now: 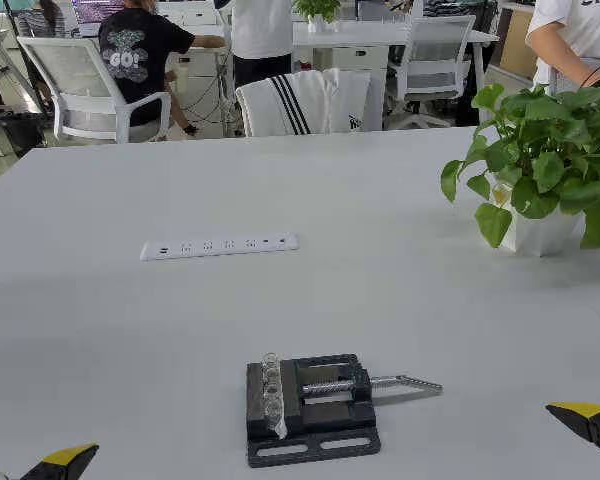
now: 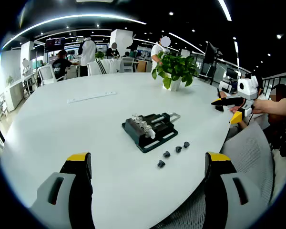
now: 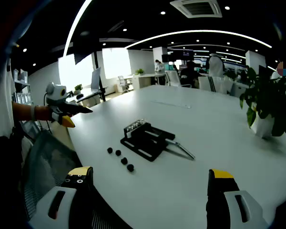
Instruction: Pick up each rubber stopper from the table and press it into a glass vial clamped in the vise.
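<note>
Left tool (image 2: 148, 157), right tool (image 3: 150, 172): wide open, empty

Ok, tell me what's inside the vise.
A row of clear glass vials stands clamped upright in the vise. Their lower parts are hidden between its jaws.

A white power strip (image 1: 220, 246) lies flat on the table (image 1: 100, 330), sockets facing up. A leafy potted plant (image 1: 545, 165) in a white pot stands near the table's right edge. Beyond the far edge, a striped garment (image 1: 300, 102) is draped over a chair back, beside a white mesh chair (image 1: 80, 85).
</note>
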